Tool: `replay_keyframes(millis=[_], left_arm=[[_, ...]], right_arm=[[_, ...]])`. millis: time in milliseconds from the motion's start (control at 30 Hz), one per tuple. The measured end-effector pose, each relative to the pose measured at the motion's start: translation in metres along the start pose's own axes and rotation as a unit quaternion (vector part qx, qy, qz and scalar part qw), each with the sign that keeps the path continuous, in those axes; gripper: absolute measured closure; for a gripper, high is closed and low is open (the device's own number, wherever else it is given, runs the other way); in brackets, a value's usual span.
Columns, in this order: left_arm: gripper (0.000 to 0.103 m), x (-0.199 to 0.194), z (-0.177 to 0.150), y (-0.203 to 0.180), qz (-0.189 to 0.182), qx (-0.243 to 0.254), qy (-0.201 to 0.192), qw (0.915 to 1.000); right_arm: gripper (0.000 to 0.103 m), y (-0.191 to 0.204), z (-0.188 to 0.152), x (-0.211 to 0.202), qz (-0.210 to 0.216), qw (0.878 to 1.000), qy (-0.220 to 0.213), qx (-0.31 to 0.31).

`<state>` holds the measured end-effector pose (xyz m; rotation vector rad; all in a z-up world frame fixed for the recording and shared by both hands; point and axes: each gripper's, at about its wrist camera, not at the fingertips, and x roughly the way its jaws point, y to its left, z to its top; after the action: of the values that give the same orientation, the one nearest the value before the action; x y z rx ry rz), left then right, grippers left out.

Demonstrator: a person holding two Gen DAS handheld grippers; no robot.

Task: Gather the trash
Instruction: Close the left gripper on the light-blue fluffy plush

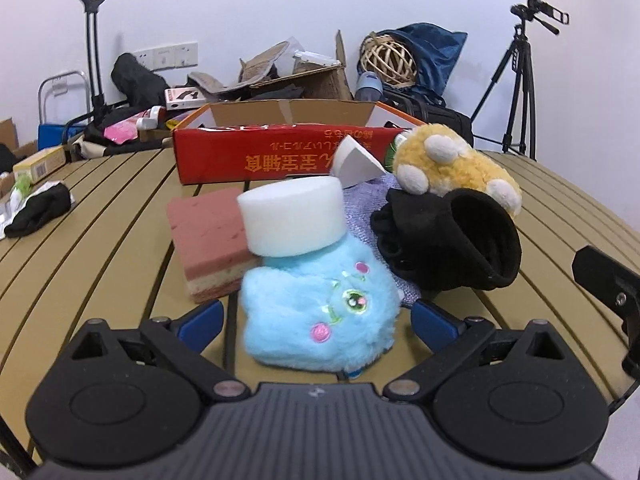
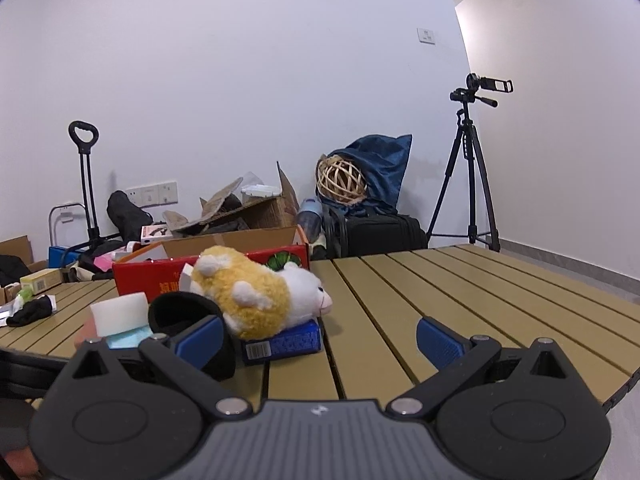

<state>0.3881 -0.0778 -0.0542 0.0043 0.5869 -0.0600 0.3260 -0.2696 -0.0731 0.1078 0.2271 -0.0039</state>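
left hand-held gripper (image 1: 316, 326) open around blue plush (image 1: 320, 312), pads not pressing; right hand-held gripper (image 2: 320, 338) open, empty. closing could topple white foam (image 1: 292, 218).

left gripper (image 1: 316, 322) | black linkage | blue fingers (image 1: 202, 320) | silver screws

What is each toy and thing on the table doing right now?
Blue plush toy: lying between open left tongs.
White foam block: leaning on it.
Red box: open.
Yellow plush toy: lying on blue box.
Right tongs: open, empty.
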Motion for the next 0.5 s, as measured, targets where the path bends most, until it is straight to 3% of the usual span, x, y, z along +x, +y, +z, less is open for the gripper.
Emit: replay_keyframes(millis=[100,300,500], left_arm=[[0.026,0.006,0.000,-0.002,-0.008,0.005,0.012,0.9999],[0.030,0.000,-0.006,0.001,-0.009,0.022,-0.003,0.9997],[0.031,-0.015,-0.015,-0.002,0.004,0.072,-0.017,0.9972]], right_arm=[[0.000,0.001,-0.003,-0.001,0.002,1.000,0.004,-0.001],[0.000,0.003,-0.003,-0.002,0.006,1.000,0.007,0.003],[0.000,0.004,-0.002,-0.007,0.014,1.000,0.006,0.015]])
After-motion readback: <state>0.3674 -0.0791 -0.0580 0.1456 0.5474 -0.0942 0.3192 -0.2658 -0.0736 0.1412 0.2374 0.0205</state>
